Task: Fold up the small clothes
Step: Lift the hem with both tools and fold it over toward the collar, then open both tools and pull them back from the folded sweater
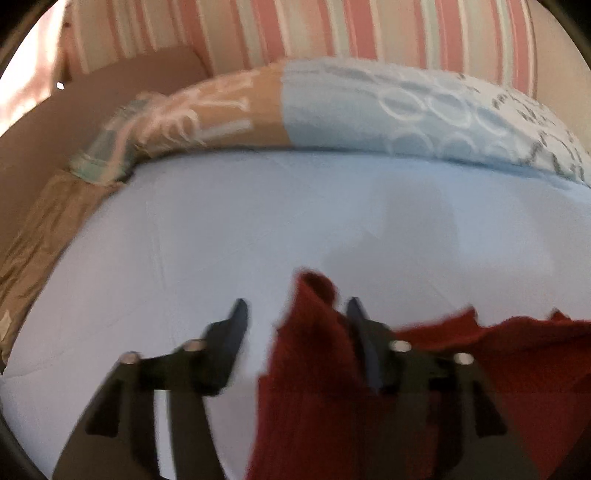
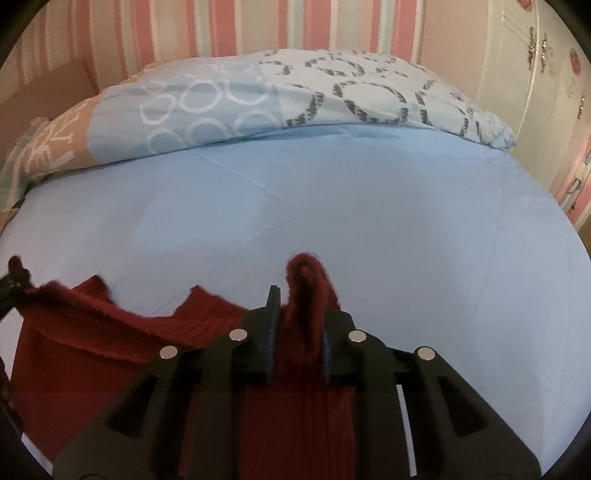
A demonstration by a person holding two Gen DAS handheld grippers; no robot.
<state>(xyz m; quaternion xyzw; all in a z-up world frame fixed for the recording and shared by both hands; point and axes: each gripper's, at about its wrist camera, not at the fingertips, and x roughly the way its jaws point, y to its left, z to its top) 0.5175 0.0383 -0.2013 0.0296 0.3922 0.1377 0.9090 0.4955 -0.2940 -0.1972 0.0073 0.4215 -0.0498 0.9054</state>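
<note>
My right claw (image 2: 298, 314) is clamped on a bunched corner of the dark red knitted garment (image 2: 110, 354), a tuft of it poking up between the fingers while the rest hangs down and spreads to the left over the pale blue bed sheet (image 2: 369, 221). My left claw (image 1: 295, 314) stands spread wide, its right finger (image 1: 360, 325) touching a raised fold of the same cloth, the left finger clear of it. A patterned pillow (image 2: 258, 96) lies across the far end of the bed, against a pink striped wall (image 2: 221, 26).
</note>
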